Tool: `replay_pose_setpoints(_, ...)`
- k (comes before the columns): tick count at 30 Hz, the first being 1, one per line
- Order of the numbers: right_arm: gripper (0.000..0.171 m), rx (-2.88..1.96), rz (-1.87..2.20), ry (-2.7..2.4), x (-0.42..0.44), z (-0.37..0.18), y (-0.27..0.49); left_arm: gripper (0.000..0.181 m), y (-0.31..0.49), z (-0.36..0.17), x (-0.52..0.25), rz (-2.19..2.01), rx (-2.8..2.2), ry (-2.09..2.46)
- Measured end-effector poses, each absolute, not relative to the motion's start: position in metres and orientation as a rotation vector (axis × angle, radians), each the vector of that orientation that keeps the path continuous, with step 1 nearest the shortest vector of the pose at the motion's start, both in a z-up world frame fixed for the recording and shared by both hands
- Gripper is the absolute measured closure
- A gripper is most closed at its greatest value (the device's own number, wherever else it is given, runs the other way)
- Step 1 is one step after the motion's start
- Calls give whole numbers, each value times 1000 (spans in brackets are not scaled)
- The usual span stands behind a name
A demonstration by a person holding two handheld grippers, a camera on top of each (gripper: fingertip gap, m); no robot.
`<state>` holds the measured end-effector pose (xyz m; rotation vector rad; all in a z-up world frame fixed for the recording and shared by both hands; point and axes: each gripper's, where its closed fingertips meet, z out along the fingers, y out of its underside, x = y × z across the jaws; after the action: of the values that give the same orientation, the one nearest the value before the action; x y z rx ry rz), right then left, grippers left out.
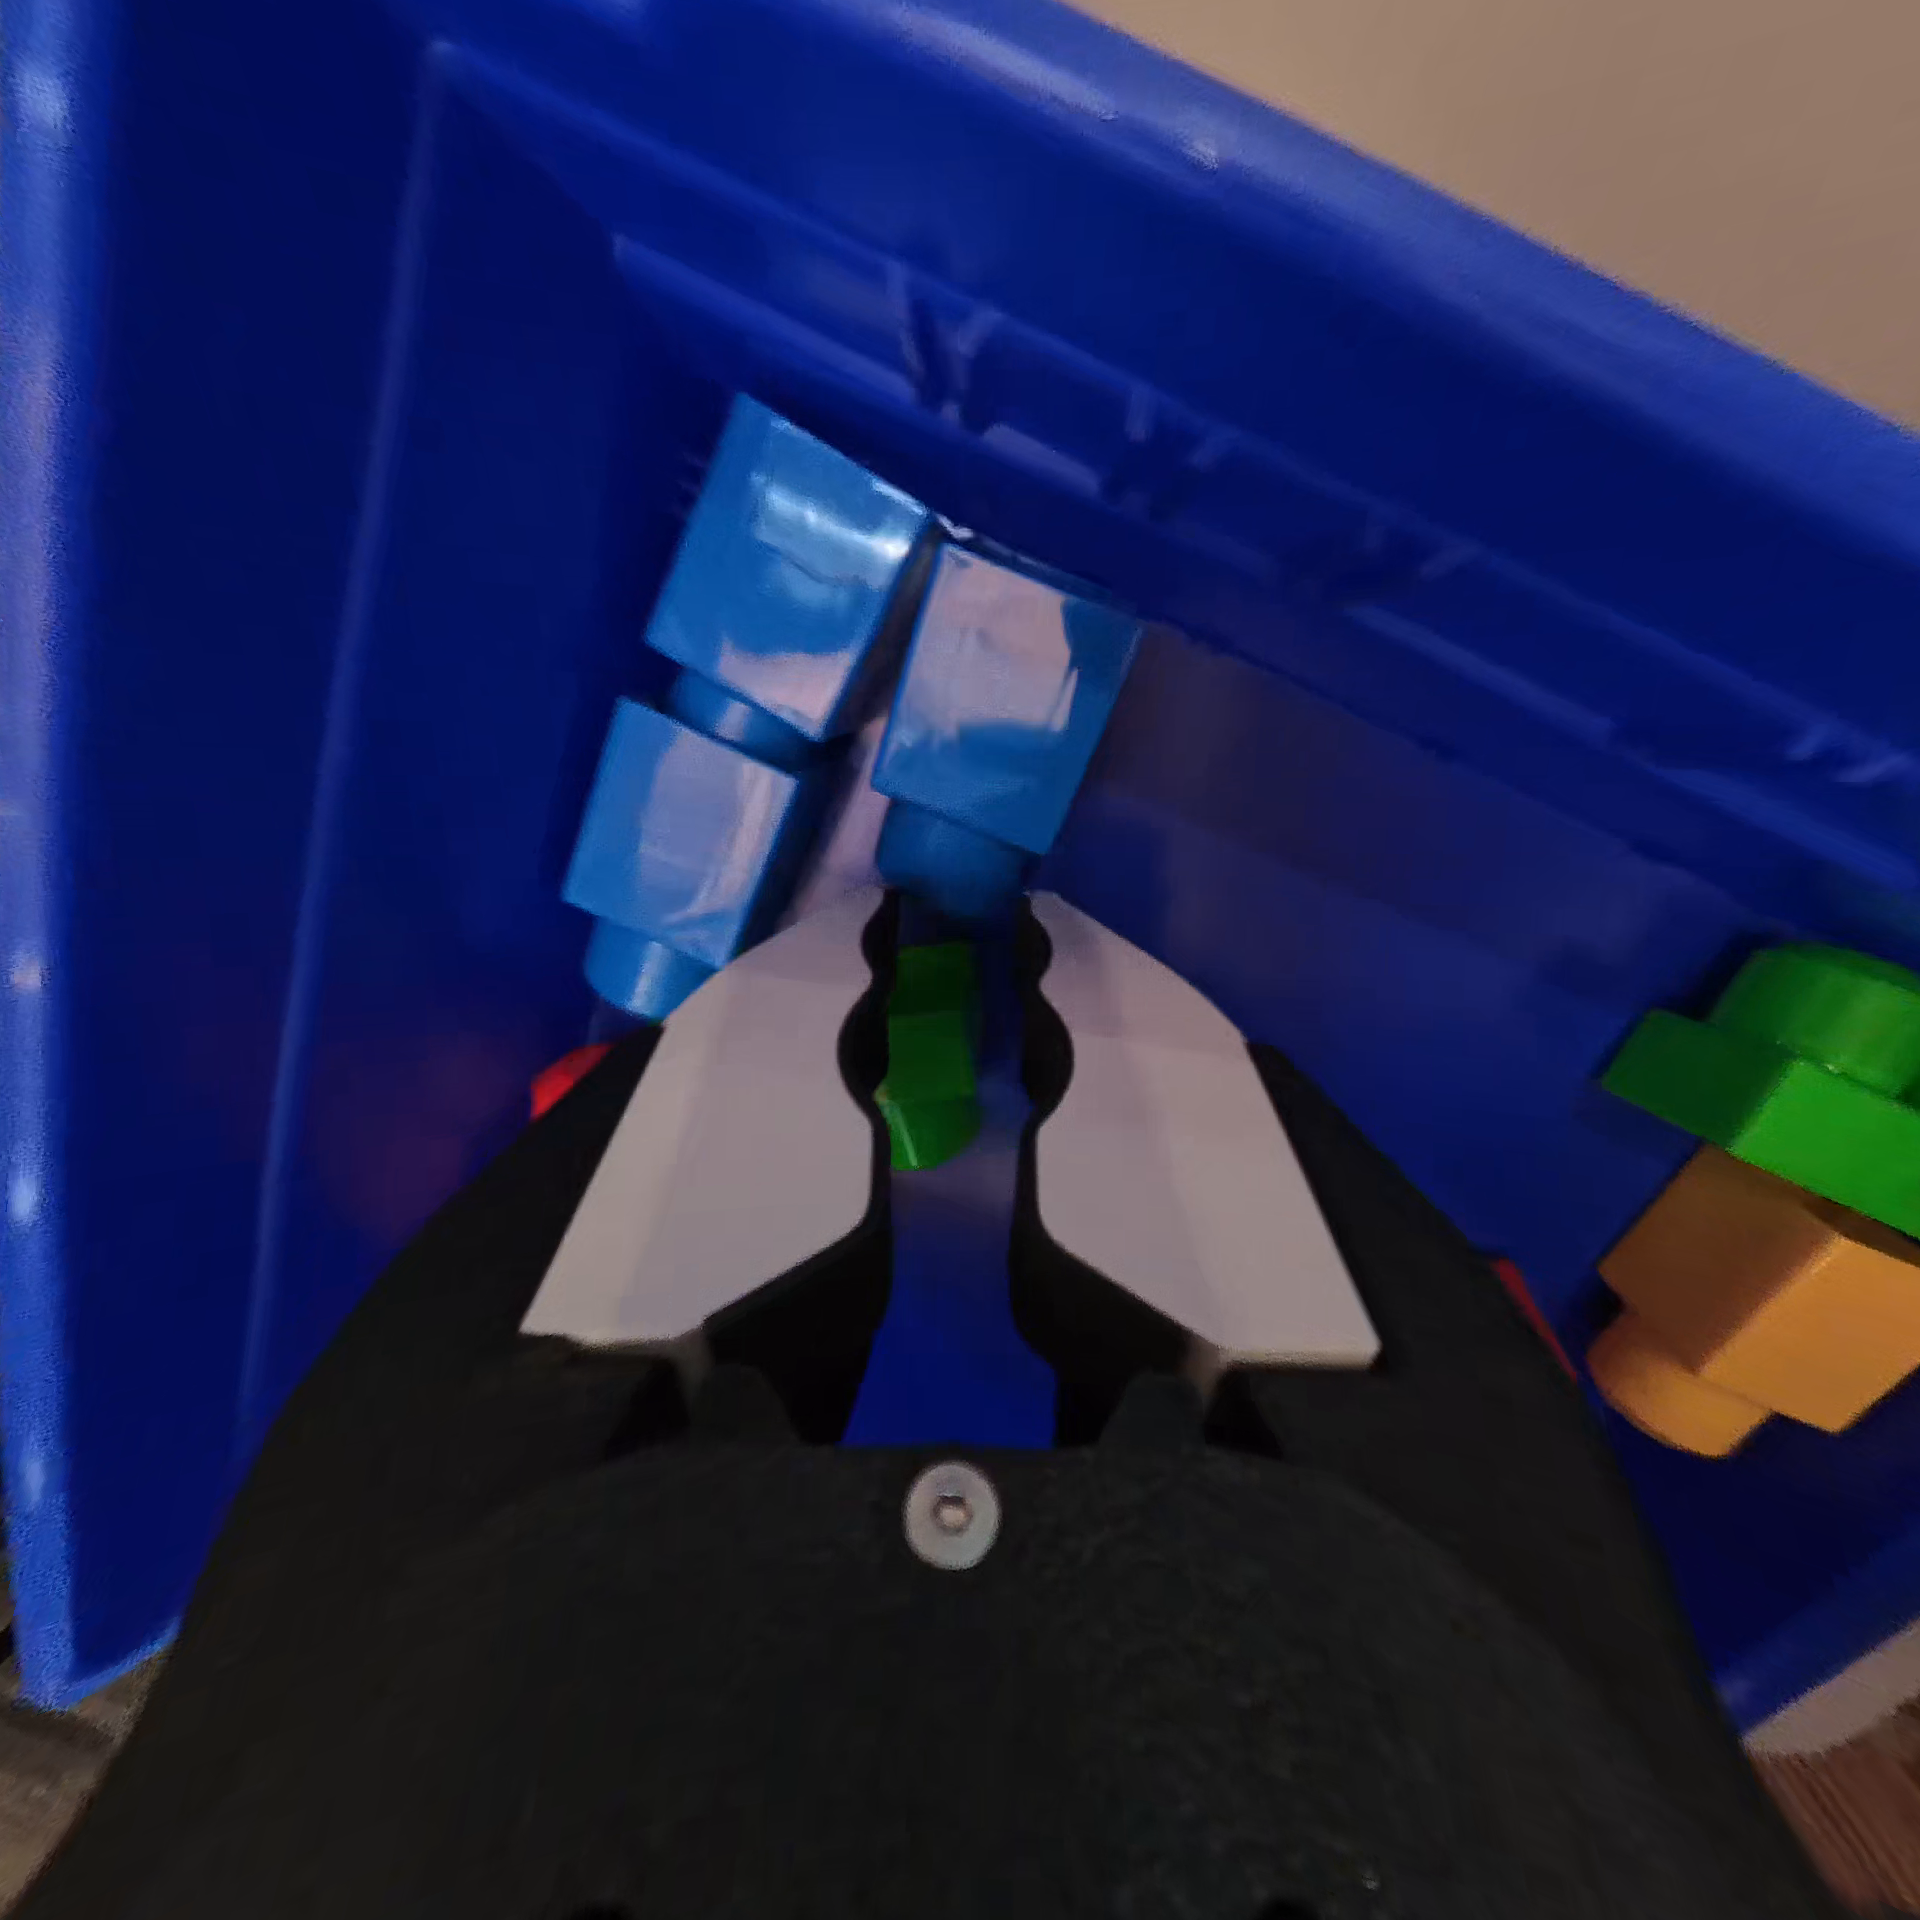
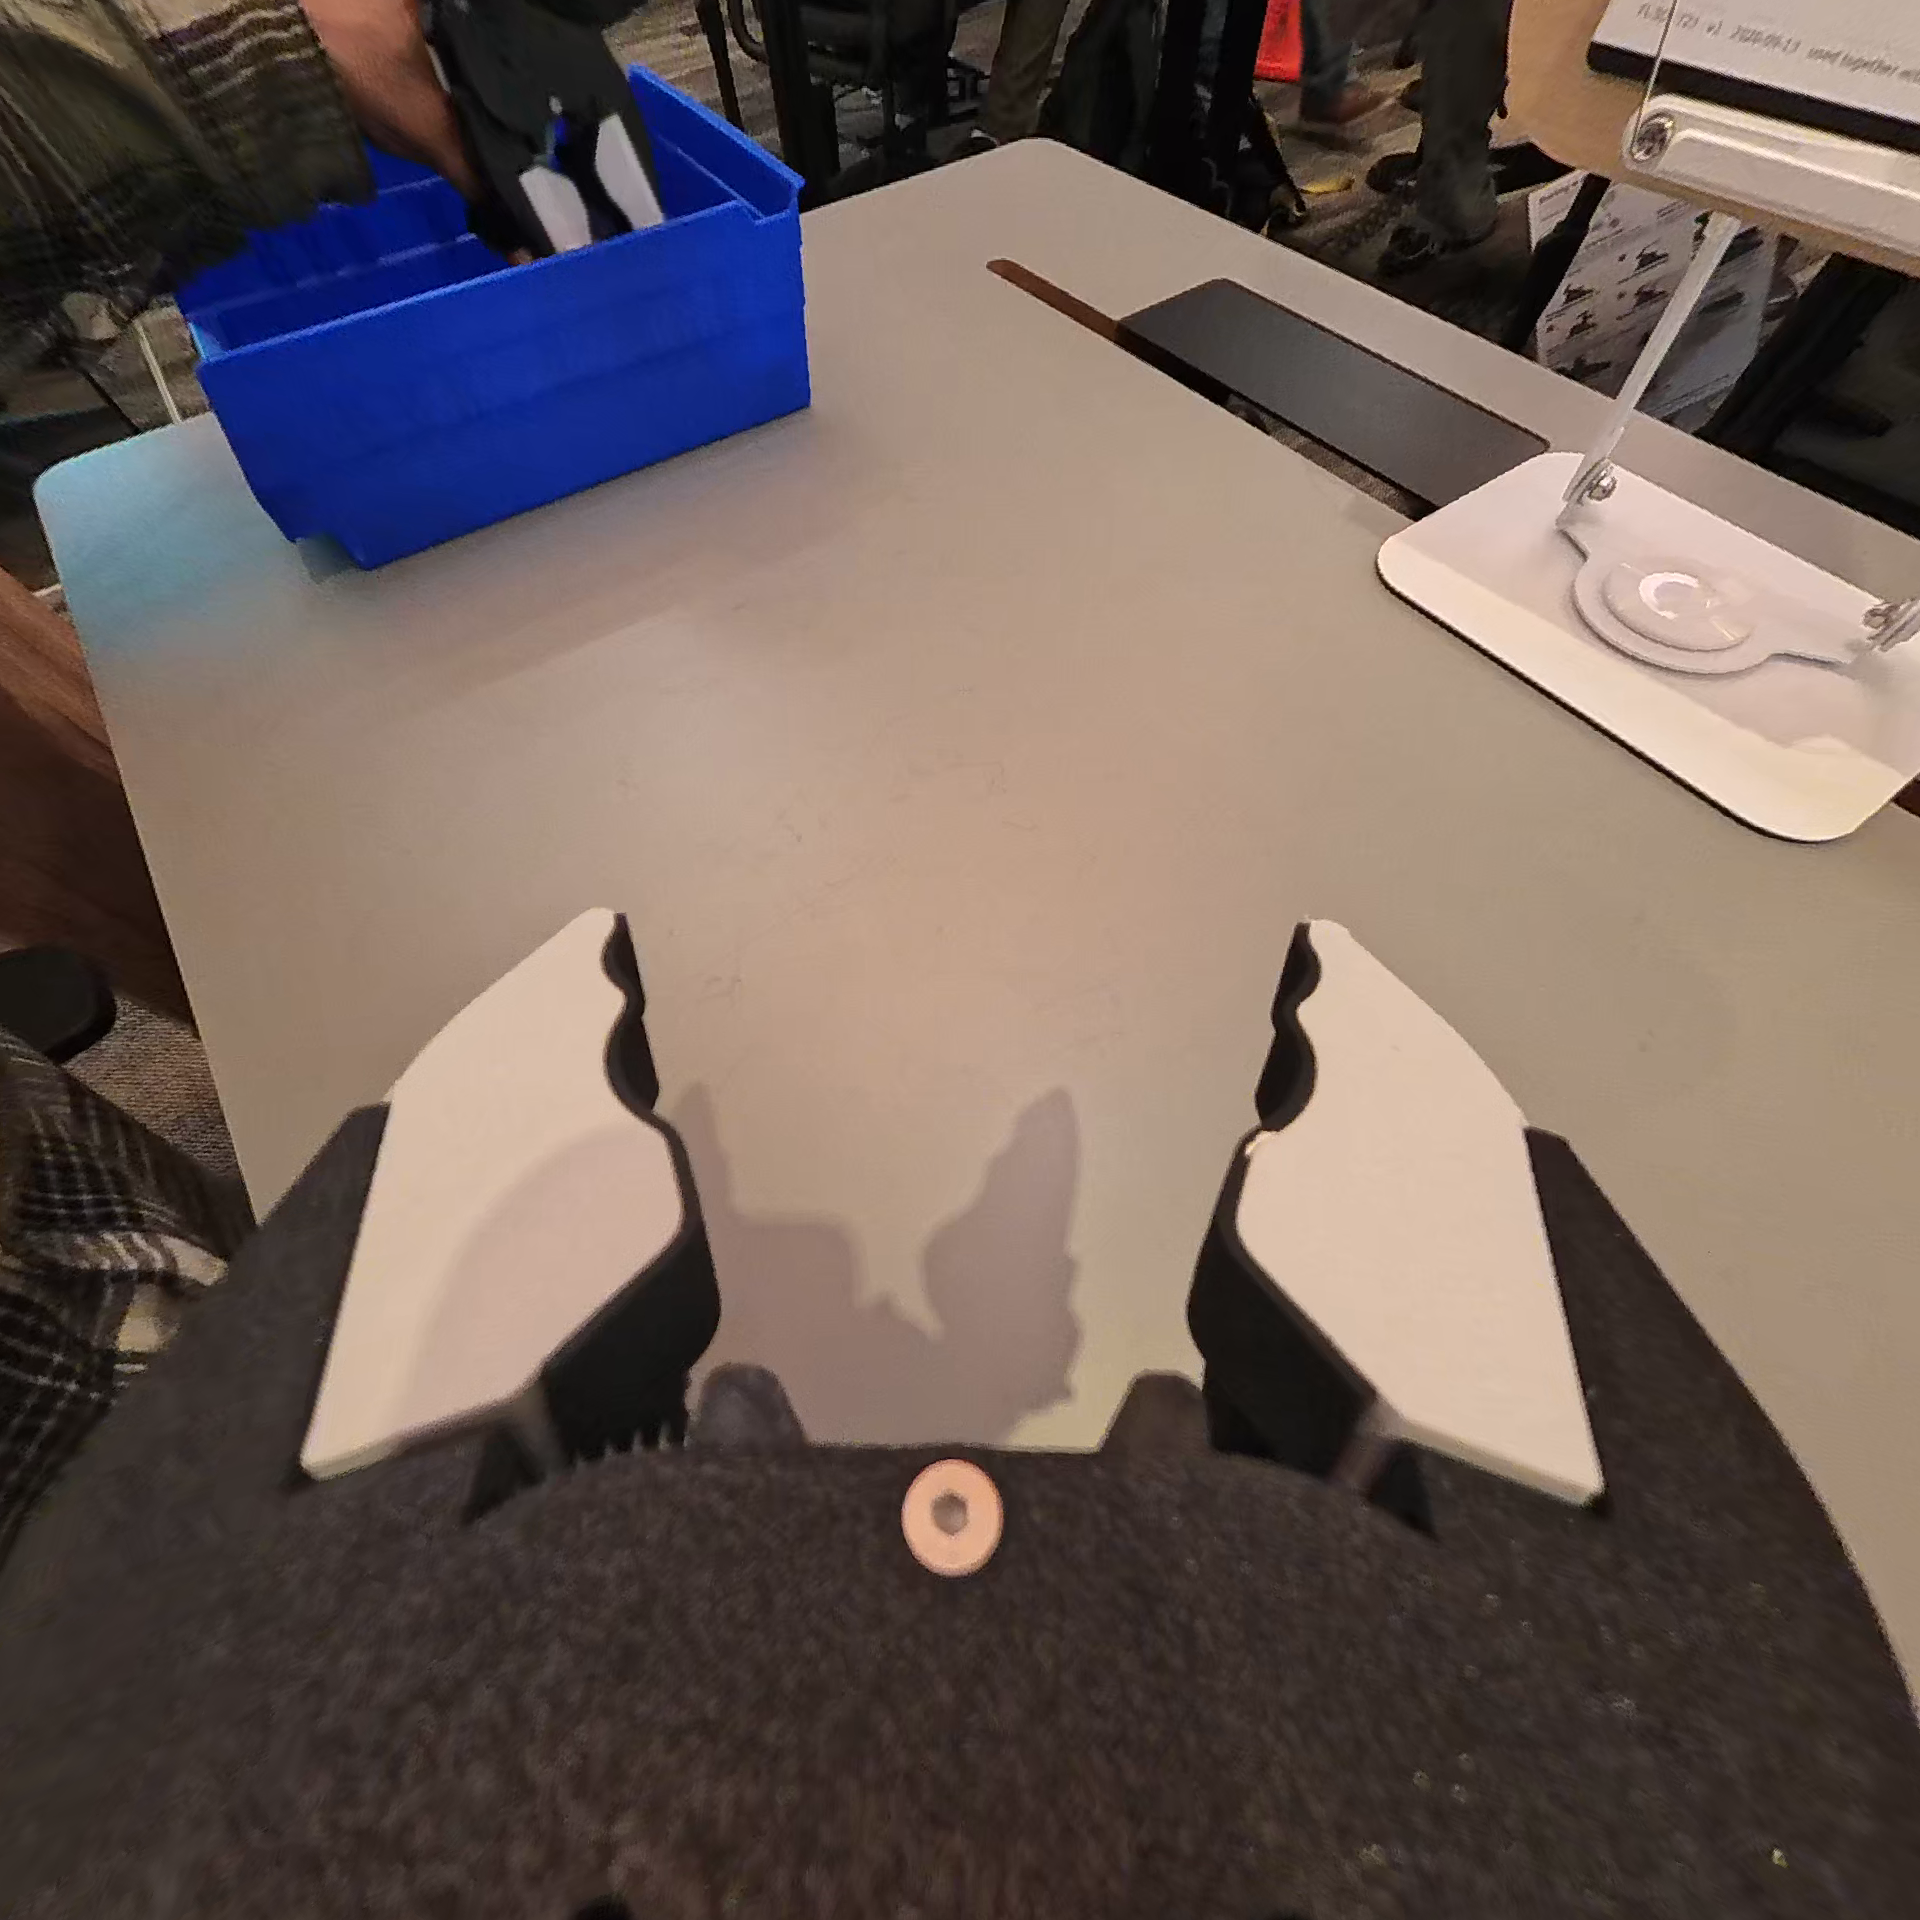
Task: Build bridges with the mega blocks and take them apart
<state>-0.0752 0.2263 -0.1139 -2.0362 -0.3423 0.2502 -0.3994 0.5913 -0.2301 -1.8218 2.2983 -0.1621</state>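
Observation:
In the left wrist view my left gripper (image 1: 954, 909) is inside a blue bin (image 1: 312, 623). Its jaws are nearly closed, with the tips pinching the stud of a blue block (image 1: 997, 686) that lies against the bin's far wall. Two more joined blue blocks (image 1: 727, 707) lie just left of it. A green block (image 1: 925, 1049) shows through the gap between the fingers, below them. A green block (image 1: 1787, 1081) on an orange block (image 1: 1766, 1309) lies at the right. My right gripper (image 2: 961, 935) is wide open and empty above the grey table (image 2: 935, 675).
The blue bin (image 2: 499, 416) stands at the table's far left corner, with the left gripper (image 2: 566, 223) and a person's hand reaching into it. A white stand base (image 2: 1662, 675) and a black panel (image 2: 1330, 384) lie at the right. A red piece (image 1: 566, 1075) shows beside the left finger. Some 50 centimeters of space lies between my two pairs of fingers. My right gripper is the nearer one to the white stand base (image 2: 1662, 675): about 35 centimeters, against 55 centimeters.

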Motion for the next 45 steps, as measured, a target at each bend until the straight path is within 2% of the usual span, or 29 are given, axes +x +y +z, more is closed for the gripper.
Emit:
replay_pose_setpoints(1,57,-2031,253,-343,-75,-113,226,158,587,-231,-403,-151,-1830,2326)
replay_pose_setpoints(3,57,-2024,260,-340,-74,-112,226,160,578,-231,-413,-149,-1873,2359)
replay_pose_setpoints(8,57,-2006,273,-360,-76,-113,228,142,578,-222,-413,-211,-1907,2238)
replay_pose_setpoints(28,58,-1971,253,-341,-73,-105,218,151,580,-241,-397,-355,-1767,1957)
replay_pose_setpoints(35,59,-1950,272,-348,-78,-104,217,152,584,-241,-400,-260,-1781,1915)
replay_pose_setpoints(45,61,-1906,292,-336,-72,-102,191,152,574,-155,-429,-70,-1916,1897)
